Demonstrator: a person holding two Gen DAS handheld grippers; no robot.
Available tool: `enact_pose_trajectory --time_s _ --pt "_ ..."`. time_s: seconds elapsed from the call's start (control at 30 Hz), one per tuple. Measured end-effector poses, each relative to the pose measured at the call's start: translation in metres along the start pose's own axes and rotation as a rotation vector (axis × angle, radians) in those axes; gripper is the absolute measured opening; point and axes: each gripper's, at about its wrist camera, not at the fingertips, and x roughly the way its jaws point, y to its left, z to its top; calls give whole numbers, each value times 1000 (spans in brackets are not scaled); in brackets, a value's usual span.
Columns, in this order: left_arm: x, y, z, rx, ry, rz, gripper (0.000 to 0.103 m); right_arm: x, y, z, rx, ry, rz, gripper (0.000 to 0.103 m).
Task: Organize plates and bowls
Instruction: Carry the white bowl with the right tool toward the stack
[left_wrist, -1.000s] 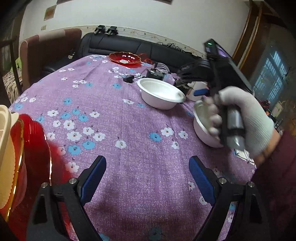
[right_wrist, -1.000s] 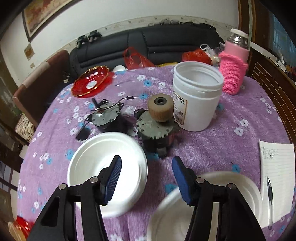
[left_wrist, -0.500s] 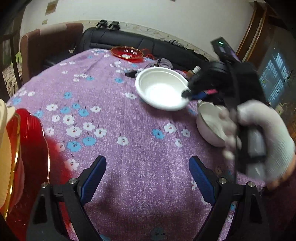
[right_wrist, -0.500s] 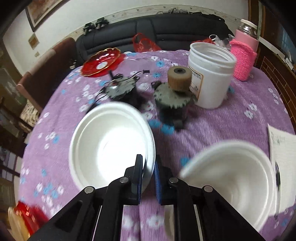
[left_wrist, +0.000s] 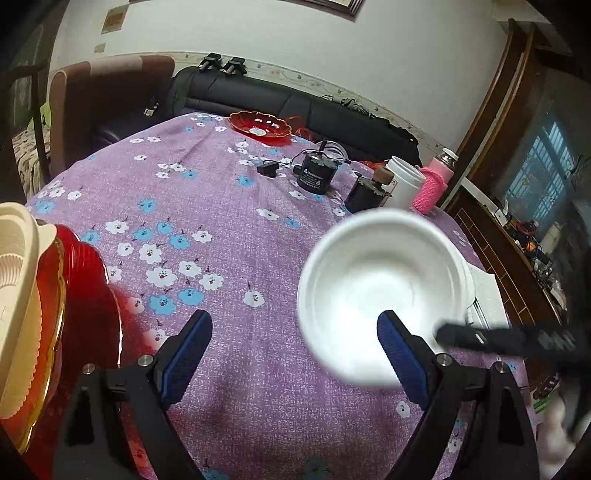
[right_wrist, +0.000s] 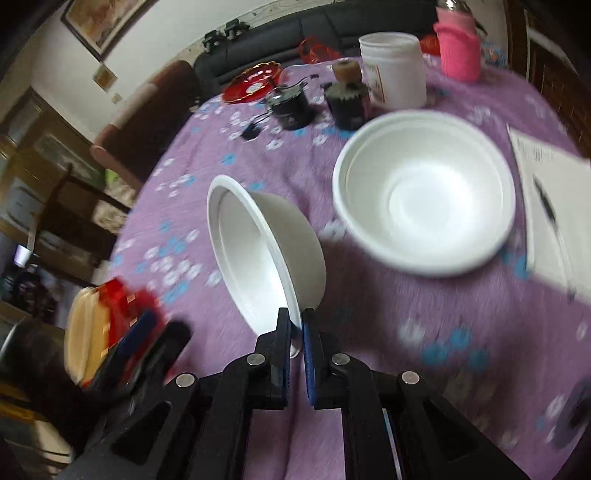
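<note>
At about nine o'clock in the left wrist view, a stack of red plates (left_wrist: 79, 295) with a cream plate (left_wrist: 16, 295) against it is seen at the table's near edge, as it was a second ago. The left gripper (left_wrist: 293, 350) is held with its jaws wide apart, and nothing is between them. A white bowl (right_wrist: 266, 258) was sitting flat on the purple flowered tablecloth (left_wrist: 207, 206) a second ago; now it is lifted and tipped on its side. Its rim is pinched by the right gripper (right_wrist: 296, 334), whose jaws were open a second ago and are now shut tight on it. In the right wrist view the held bowl is at the middle, just above the jaws. A second white bowl (right_wrist: 424, 195) is seen at about two o'clock, sitting upright on the cloth, near the held bowl but not touching it. At three o'clock a sheet of paper (right_wrist: 550, 206) with a pen (right_wrist: 546, 201) on it is seen. Both views are blurred, so the bowl is most likely being carried. The pickup seems done, and it is judged that the held bowl will be set into the second bowl next. The thin rim could slip if the bowl is swung fast.
</note>
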Motion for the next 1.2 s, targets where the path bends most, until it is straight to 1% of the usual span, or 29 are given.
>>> enact_pose_trajectory --time_s 0.1,0.13,0.23,0.33,0.53,0.57,0.63,0.67,0.7,0.77,0.87,1.03,1.07,1.1,1.17,1.2 --pt "2 4 1 -22 14 -5 90 -10 -6 -20 25 -15 35 7" --pt "3 5 1 -24 19 -4 90 -10 -8 -25 29 -17 30 7" --pt "7 3 0 -15 39 -6 90 -7 -14 -35 27 -25 -34 8" --pt "6 1 -1 -3 36 -7 90 -6 -22 -39 40 -39 -70 8" --pt "9 2 -1 -8 49 -2 90 -15 -37 -35 90 -137 -62 9" --pt "9 2 -1 -8 49 -2 90 -16 -39 -34 97 -146 -60 13" --pt "10 2 -1 -7 49 -3 90 -16 -45 -31 123 -164 -58 24" --pt "10 2 -1 -6 49 -3 90 -15 -48 -30 134 -171 -62 34" --pt "10 1 -1 -3 49 -3 90 -14 -51 -29 147 -179 -66 43" --pt "10 0 -1 3 51 -2 90 -10 -54 -26 164 -191 -57 44" --pt "11 -2 -1 9 51 -2 90 0 -50 -21 157 -193 -78 44" --pt "12 -3 -2 18 53 5 90 21 -42 -13 143 -186 -90 44" --pt "12 -3 -2 21 53 8 90 26 -40 -12 139 -176 -93 35" --pt "12 -4 -3 24 53 9 90 31 -40 -12 138 -158 -85 15" --pt "13 -4 -3 29 54 14 90 32 -42 -13 149 -150 -66 9" --pt "13 -5 -3 31 54 15 90 27 -43 -15 155 -166 -52 8"
